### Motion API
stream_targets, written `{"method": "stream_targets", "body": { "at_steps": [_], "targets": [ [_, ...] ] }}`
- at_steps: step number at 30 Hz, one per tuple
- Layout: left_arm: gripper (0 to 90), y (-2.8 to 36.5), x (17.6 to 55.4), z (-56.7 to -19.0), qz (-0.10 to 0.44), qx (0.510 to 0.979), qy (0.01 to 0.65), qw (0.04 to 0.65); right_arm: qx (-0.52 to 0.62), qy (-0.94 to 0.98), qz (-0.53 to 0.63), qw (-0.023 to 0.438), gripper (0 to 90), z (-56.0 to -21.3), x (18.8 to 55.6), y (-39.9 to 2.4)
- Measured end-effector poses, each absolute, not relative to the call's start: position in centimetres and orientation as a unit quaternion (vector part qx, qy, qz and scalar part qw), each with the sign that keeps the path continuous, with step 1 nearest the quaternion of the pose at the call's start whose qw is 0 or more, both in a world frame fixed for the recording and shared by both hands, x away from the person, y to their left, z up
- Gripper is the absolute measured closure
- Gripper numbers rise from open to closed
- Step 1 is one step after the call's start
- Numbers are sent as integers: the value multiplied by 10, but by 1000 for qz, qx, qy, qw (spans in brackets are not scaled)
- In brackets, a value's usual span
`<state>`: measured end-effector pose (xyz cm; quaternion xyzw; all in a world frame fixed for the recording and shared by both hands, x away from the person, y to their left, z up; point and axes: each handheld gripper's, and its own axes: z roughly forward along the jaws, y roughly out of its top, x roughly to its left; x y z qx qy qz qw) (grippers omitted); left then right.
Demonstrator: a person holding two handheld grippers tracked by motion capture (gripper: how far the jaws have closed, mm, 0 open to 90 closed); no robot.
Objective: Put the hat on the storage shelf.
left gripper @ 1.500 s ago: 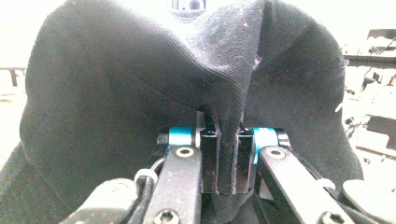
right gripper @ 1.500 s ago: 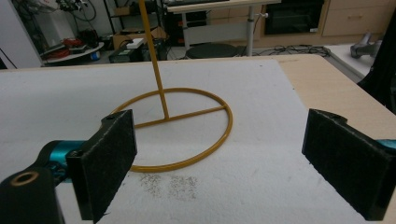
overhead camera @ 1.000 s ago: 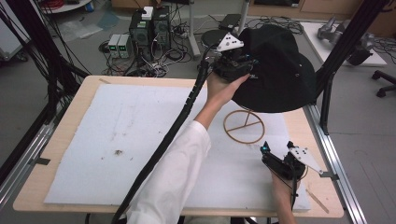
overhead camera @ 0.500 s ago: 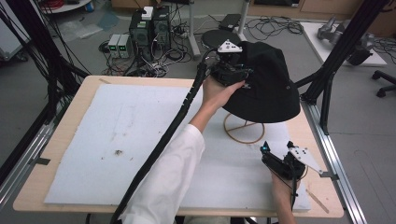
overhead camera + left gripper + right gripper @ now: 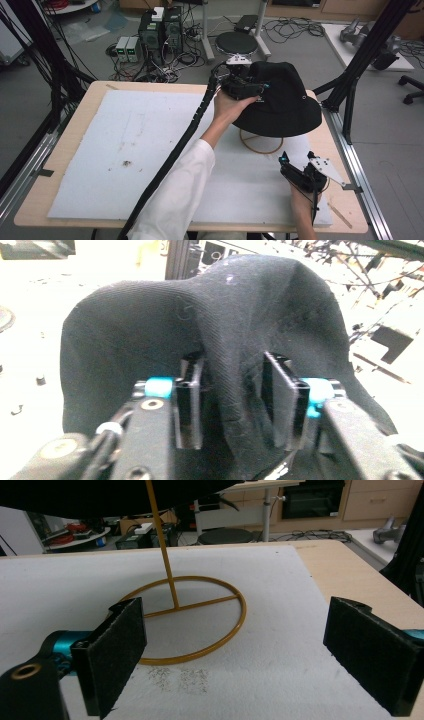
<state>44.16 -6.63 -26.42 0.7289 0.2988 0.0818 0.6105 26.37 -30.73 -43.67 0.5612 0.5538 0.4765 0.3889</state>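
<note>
High view: your big white mat [image 5: 150, 150] covers the table [image 5: 65, 150], and the black hat [image 5: 282, 100] now sits on the gold stand [image 5: 260, 145] at the far right. Your left gripper [image 5: 245, 87] has just been opening, with a fold of hat between its jaws, not squeezed. Next, I think, pull straight back without tugging the hat. Your right gripper [image 5: 295, 165] waits nearby, jaws wide apart, holding nothing.

No text, label, brand or number can be read anywhere. Any markings on the equipment beyond the table are too blurred to be made out.
</note>
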Motion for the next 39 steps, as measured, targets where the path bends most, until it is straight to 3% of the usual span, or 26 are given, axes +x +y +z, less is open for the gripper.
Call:
{"method": "stream_targets", "body": {
  "at_steps": [4,13,32,39],
  "targets": [
    [446,-67,438,-265,89,726,292,616,562,553,477,388,93,-437,264,-307],
    [291,-57,422,-258,123,710,283,633,560,553,476,391,93,-437,263,-308],
    [237,22,386,-270,183,677,296,649,553,562,472,395,93,-435,261,-302],
    [237,72,377,-275,186,643,329,666,554,561,473,395,93,-435,261,-302]
  ]
}}
